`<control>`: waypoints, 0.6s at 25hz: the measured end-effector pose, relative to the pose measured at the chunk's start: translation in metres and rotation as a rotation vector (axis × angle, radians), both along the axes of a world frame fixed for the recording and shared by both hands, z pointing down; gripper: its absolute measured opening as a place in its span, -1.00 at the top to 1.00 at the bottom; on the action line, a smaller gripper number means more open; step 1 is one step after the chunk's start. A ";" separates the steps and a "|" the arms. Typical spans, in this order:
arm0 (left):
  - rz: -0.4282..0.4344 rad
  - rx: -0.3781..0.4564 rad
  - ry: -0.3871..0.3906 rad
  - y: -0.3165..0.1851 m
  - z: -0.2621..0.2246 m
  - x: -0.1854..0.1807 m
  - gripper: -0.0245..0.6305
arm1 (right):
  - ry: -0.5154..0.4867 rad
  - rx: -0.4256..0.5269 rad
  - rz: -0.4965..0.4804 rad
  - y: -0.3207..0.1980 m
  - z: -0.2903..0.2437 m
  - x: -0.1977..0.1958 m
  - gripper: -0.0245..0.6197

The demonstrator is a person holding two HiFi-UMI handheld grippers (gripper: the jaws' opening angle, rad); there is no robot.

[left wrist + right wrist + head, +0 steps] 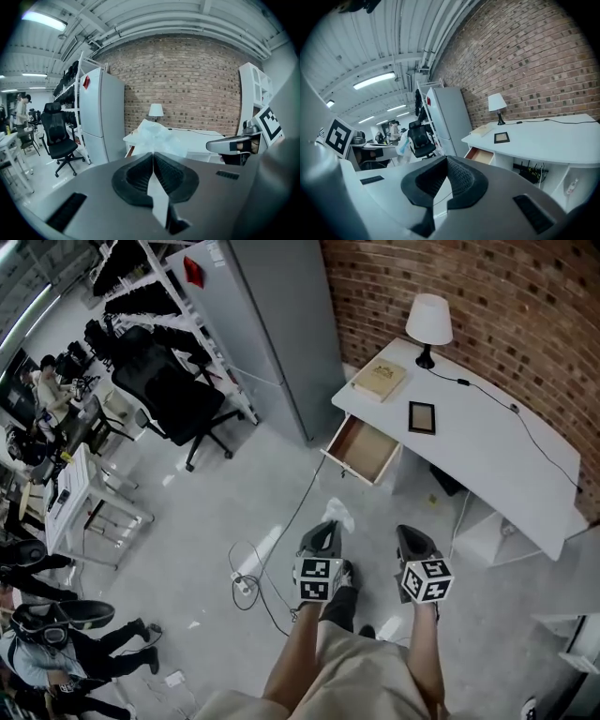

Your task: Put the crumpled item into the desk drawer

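Observation:
A crumpled white, half-clear item [339, 515] sticks out from the tips of my left gripper [328, 525], which is shut on it above the floor. In the left gripper view the item [157, 135] bulges just beyond the closed pads of the left gripper [153, 153]. The white desk [487, 456] stands ahead by the brick wall, its wooden drawer [364, 448] pulled open at the left end. My right gripper [405, 532] hangs beside the left one, its jaws shut with nothing in them. From the right gripper [446, 158] the open drawer [480, 154] shows ahead.
On the desk are a lamp [428, 324], a flat tan box [379, 381] and a dark frame [421, 417]. A grey cabinet [281, 324] and a black office chair [173, 399] stand to the left. A cable with a power strip [246, 585] lies on the floor.

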State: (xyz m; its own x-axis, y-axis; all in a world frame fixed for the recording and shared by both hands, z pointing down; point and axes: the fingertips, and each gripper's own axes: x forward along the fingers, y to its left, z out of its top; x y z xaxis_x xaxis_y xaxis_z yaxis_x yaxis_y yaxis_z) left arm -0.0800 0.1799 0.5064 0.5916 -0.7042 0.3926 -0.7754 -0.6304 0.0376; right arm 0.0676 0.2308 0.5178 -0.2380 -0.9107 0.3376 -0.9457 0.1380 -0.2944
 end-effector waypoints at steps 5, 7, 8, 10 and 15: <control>0.008 -0.016 0.009 -0.072 0.001 0.015 0.86 | 0.059 -0.038 0.009 -0.059 0.008 0.013 0.85; 0.015 -0.027 0.011 -0.098 0.004 0.021 0.86 | 0.051 -0.052 0.017 -0.082 0.011 0.018 0.85; 0.020 -0.032 0.011 -0.110 0.006 0.024 0.86 | 0.046 -0.057 0.023 -0.093 0.013 0.021 0.85; 0.029 -0.042 0.008 -0.136 0.010 0.029 0.86 | 0.040 -0.071 0.032 -0.118 0.016 0.024 0.85; 0.050 -0.068 0.011 -0.197 0.020 0.035 0.86 | 0.037 -0.115 0.030 -0.173 0.028 0.021 0.85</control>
State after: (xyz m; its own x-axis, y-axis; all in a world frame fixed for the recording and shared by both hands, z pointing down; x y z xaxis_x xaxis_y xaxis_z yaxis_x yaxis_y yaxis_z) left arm -0.0445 -0.0176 0.5264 0.6296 -0.6460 0.4317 -0.7425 -0.6638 0.0897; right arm 0.0885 0.0583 0.5454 -0.1964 -0.8719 0.4485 -0.9594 0.0764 -0.2716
